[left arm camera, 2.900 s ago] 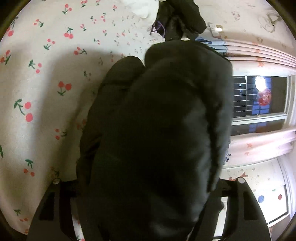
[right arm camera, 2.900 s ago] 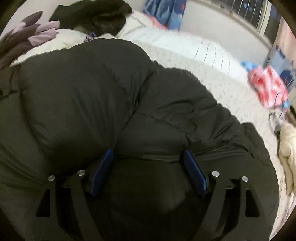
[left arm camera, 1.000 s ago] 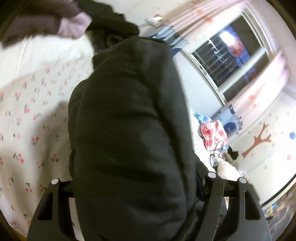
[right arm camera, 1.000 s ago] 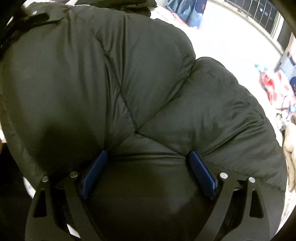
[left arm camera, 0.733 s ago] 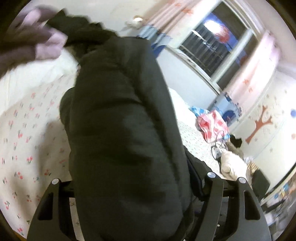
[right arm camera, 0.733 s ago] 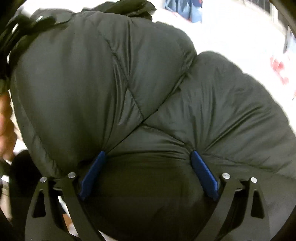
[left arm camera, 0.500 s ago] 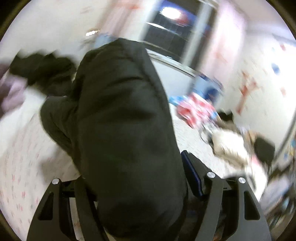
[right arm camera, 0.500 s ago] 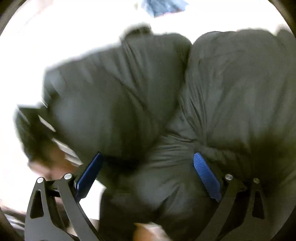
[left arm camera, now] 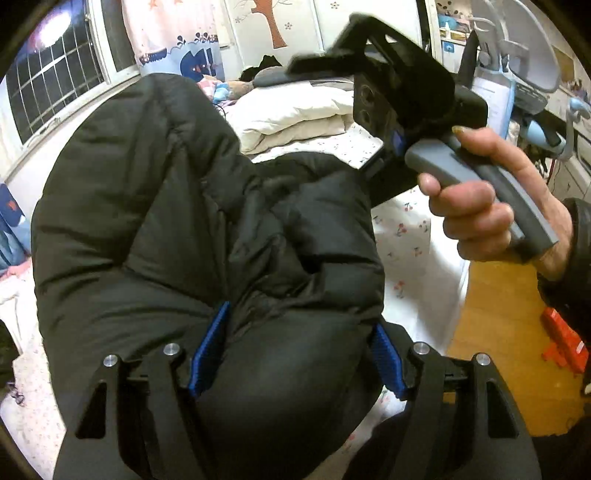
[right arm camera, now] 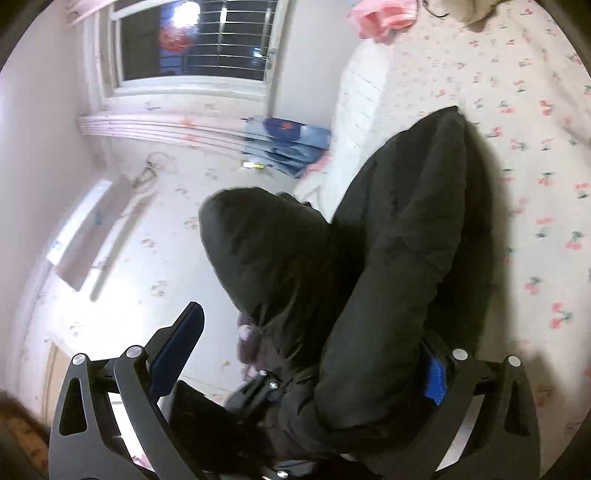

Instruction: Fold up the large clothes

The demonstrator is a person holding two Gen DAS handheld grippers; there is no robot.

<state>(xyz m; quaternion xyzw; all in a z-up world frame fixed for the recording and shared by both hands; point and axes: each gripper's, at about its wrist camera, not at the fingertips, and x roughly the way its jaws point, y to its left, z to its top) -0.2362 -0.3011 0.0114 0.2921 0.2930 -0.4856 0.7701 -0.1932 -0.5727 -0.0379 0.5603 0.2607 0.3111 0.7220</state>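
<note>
A bulky black puffer jacket [left arm camera: 177, 221] fills the left wrist view. My left gripper [left arm camera: 295, 354] is shut on a thick fold of it between its blue pads. In the right wrist view the jacket [right arm camera: 388, 277] hangs over the cherry-print bed sheet [right arm camera: 535, 147]. My right gripper [right arm camera: 314, 343] stands wide open; the jacket rests against its right finger, and its left finger [right arm camera: 181, 339] is free. The right gripper's body and the hand holding it also show in the left wrist view [left arm camera: 406, 99].
A folded cream duvet [left arm camera: 295, 118] lies on the bed. A window [right arm camera: 192, 40] and a blue cloth [right arm camera: 284, 144] are by the wall. Wooden floor [left arm camera: 491, 332] with a red object [left arm camera: 565, 343] is at the right. A pink garment [right arm camera: 384, 18] lies far off.
Both grippers swung round with the jacket lifted. My right gripper's jaws opened wider and its left finger came off the jacket. The left gripper kept its hold.
</note>
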